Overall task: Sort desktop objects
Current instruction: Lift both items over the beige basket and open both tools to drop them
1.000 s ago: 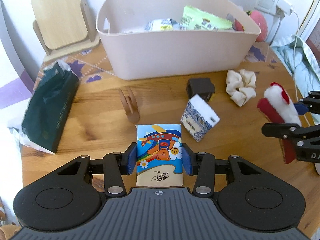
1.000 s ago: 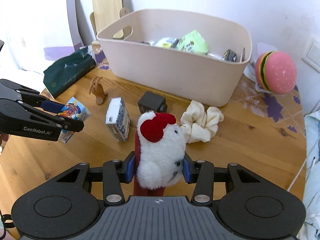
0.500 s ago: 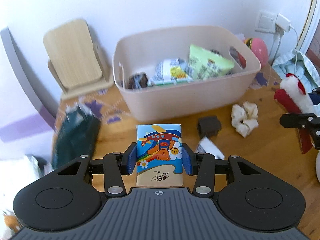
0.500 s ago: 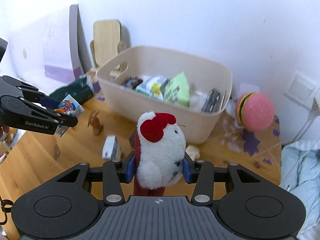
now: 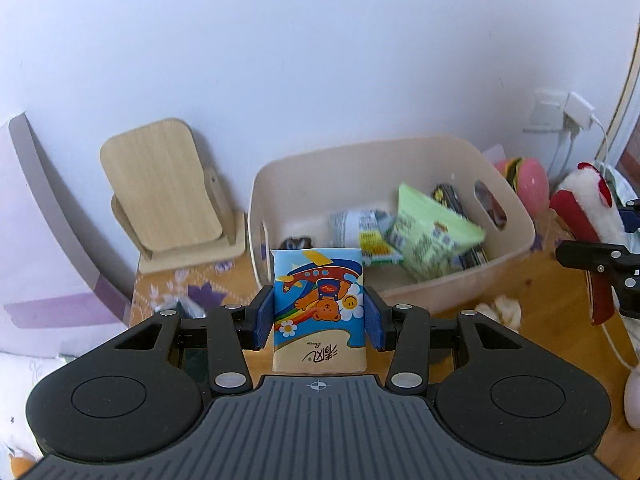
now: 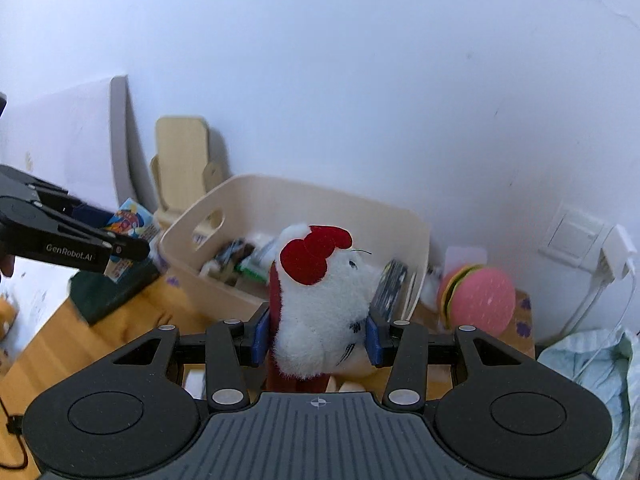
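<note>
The left gripper [image 5: 319, 317] pinches a cartoon tissue pack [image 5: 319, 309] – the right gripper [image 6: 316, 338] clamps a white plush toy [image 6: 320, 300] – both before the beige bin [image 5: 448, 284].

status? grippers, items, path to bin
Left gripper shut on tissue pack. Right gripper shut on plush toy. Both short of the bin; nothing in between.
</note>
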`<act>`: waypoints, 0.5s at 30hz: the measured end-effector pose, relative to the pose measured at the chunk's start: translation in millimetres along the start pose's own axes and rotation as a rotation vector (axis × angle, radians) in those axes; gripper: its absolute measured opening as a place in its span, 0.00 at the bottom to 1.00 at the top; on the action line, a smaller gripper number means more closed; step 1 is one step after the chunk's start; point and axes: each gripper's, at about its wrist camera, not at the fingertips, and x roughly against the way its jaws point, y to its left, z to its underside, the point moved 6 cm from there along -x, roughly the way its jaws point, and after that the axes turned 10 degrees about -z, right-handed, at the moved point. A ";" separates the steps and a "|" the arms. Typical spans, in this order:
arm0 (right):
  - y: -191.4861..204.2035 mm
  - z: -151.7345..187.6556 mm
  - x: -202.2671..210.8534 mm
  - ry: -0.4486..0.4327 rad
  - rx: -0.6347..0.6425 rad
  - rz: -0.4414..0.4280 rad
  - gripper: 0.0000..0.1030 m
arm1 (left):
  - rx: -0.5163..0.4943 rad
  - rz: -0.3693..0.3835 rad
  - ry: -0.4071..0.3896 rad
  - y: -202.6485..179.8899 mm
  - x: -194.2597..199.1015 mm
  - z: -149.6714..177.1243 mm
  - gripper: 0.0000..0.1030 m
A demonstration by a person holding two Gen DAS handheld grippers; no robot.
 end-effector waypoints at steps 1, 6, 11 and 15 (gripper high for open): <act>-1.8 -3.9 -1.9 -0.008 0.000 0.006 0.41 | 0.000 0.000 -0.005 -0.3 -1.9 -4.3 0.45; -7.0 -23.2 -15.8 -0.022 0.025 0.028 0.41 | -0.007 -0.005 -0.027 -3.7 -14.3 -24.7 0.45; -10.8 -44.3 -31.9 -0.037 0.048 0.041 0.41 | -0.005 -0.008 -0.032 -8.9 -31.6 -42.8 0.45; -19.6 -58.8 -48.3 -0.048 0.036 0.048 0.41 | 0.011 0.007 -0.024 -13.7 -50.9 -56.2 0.45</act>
